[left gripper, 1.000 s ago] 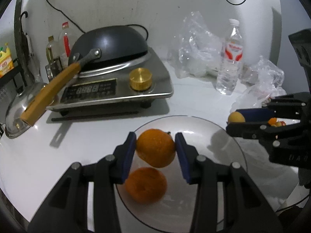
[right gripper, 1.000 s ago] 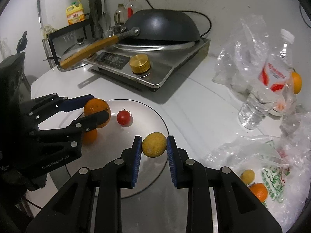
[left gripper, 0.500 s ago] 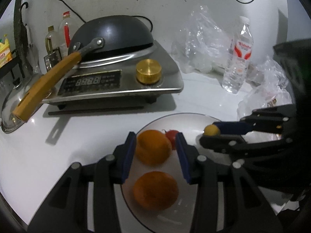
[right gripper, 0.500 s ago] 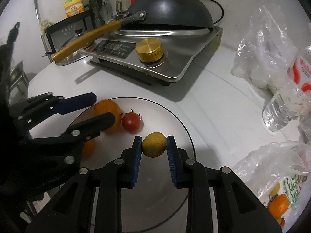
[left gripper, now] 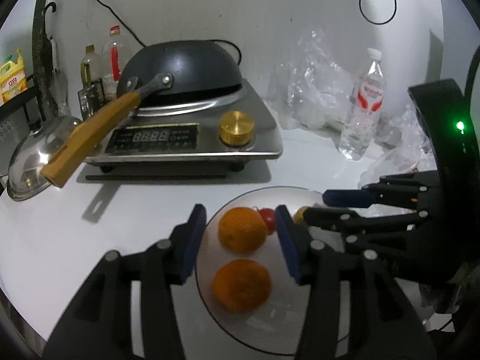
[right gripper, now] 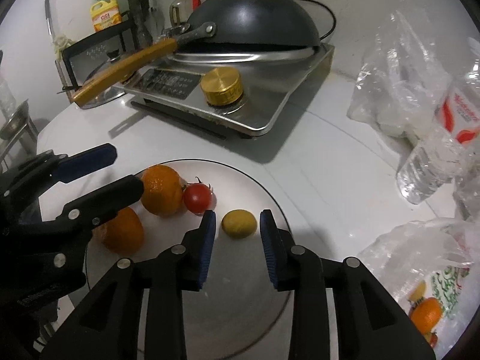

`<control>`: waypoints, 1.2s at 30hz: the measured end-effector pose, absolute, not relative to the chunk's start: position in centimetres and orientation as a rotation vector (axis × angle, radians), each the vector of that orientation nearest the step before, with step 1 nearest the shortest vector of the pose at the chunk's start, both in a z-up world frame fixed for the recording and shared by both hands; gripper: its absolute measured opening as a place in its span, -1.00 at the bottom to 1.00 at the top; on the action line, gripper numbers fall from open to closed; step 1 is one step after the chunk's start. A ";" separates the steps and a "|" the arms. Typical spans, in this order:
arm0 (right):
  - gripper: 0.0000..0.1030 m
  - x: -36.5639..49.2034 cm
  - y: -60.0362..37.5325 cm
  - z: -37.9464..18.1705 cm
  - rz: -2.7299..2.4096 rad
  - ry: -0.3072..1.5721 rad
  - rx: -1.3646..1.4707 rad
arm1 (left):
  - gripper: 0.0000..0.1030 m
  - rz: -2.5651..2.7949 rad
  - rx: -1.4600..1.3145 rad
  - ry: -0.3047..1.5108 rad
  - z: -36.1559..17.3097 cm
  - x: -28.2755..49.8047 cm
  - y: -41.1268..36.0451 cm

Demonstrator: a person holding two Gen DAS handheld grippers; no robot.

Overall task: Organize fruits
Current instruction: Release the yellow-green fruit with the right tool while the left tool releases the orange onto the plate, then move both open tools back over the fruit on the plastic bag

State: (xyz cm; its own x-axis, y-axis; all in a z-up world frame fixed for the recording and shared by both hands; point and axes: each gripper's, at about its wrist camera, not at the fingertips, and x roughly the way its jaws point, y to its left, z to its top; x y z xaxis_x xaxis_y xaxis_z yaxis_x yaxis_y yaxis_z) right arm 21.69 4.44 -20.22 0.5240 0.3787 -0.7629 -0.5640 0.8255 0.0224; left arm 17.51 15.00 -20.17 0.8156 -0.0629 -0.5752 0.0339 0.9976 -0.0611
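While both of your grippers hang over the round plate [right gripper: 270,207] on the white counter [left gripper: 144,210], neither one has hold of any fruit. Your right gripper [right gripper: 237,225] has just been opening: its blue pads [right gripper: 208,240] stand clear on either side of the small yellow fruit [right gripper: 239,223], which rests on the plate with a gap on each side. Your left gripper [left gripper: 240,234] has just been opening too, and its jaws stand apart around the far orange [left gripper: 241,229] without pressing on it. That orange sits on the plate, touching or very nearly touching the red cherry tomato [right gripper: 197,198] beside it. A second orange [left gripper: 241,285] lies nearer to you on the same plate, just apart from the first. Behind the plate stands the steel cooker [left gripper: 192,138] with its brass knob [left gripper: 236,127] and an upturned black wok [left gripper: 180,69]. To the right, a water bottle [left gripper: 364,111] stands among clear plastic bags [right gripper: 420,255], one of which holds another orange fruit [right gripper: 426,312].
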 end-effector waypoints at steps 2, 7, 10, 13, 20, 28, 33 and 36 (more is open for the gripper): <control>-0.37 21.1 3.8 -19.6 0.562 0.835 -0.235 | -0.01 -0.053 -0.049 0.606 -19.8 17.0 14.6; -0.37 19.7 1.8 -18.5 0.541 0.815 -0.228 | -0.01 -0.065 -0.033 0.595 -19.0 16.0 13.2; -0.37 18.7 0.4 -17.9 0.529 0.802 -0.220 | -0.01 -0.071 -0.026 0.587 -18.5 15.4 12.2; -0.37 18.1 -0.8 -17.4 0.522 0.795 -0.211 | -0.01 -0.075 -0.020 0.587 -18.2 15.1 11.1; -0.37 16.5 -4.8 -15.5 0.499 0.759 -0.185 | -0.01 -0.096 0.005 0.575 -17.1 14.2 7.4; -0.37 14.8 -9.6 -14.3 0.461 0.734 -0.163 | -0.01 -0.131 0.025 0.580 -16.5 13.4 3.0; -0.37 13.9 -12.2 -14.2 0.447 0.726 -0.149 | -0.01 -0.154 0.045 0.575 -16.0 12.8 0.3; -0.37 13.4 -13.8 -14.1 0.438 0.715 -0.137 | -0.01 -0.165 0.059 0.569 -15.8 12.4 -1.0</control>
